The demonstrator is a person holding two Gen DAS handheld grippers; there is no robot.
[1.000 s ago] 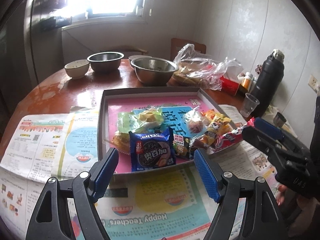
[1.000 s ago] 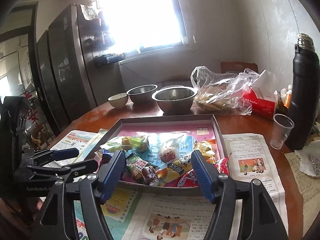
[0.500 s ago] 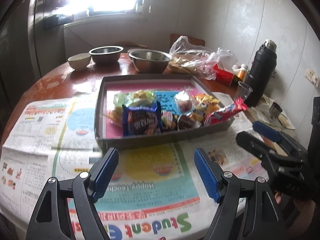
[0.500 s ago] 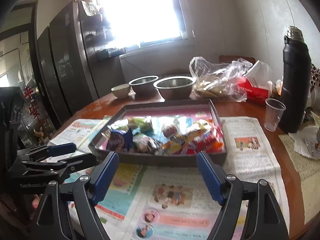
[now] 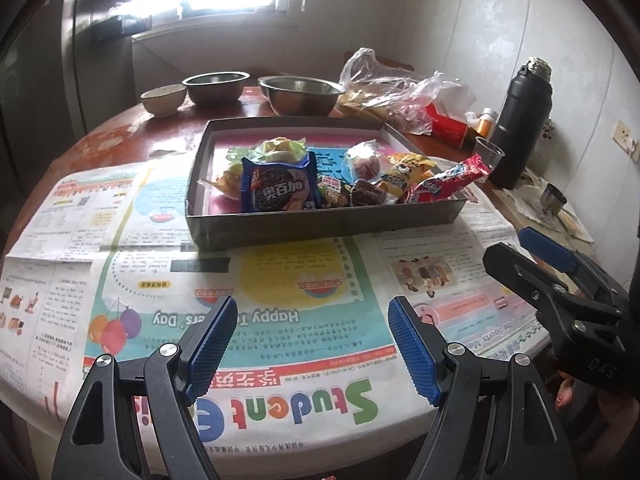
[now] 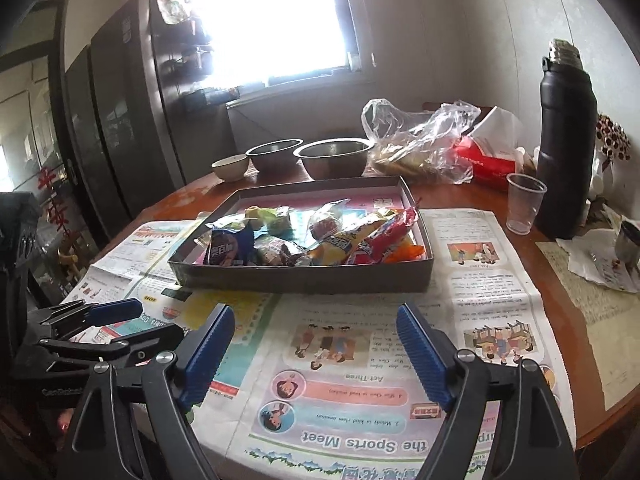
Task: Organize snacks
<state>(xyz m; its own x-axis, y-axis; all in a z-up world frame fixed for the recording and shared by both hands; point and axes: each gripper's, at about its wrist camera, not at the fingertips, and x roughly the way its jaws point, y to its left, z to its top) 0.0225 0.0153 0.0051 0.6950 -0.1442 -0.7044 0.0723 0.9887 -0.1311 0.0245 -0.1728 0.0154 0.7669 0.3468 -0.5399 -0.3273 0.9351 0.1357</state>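
Both empty: left gripper (image 5: 310, 346) gaping, right gripper (image 6: 316, 354) opening, short of snack tray (image 5: 328, 222). Between picks; next, reach for blue cookie pack (image 5: 278, 188).

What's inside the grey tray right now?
The grey tray holds a heap of wrapped snacks: a blue cookie packet, a long red packet leaning on the right rim, and yellow and green wrappers. Whatever lies beneath the heap is covered.
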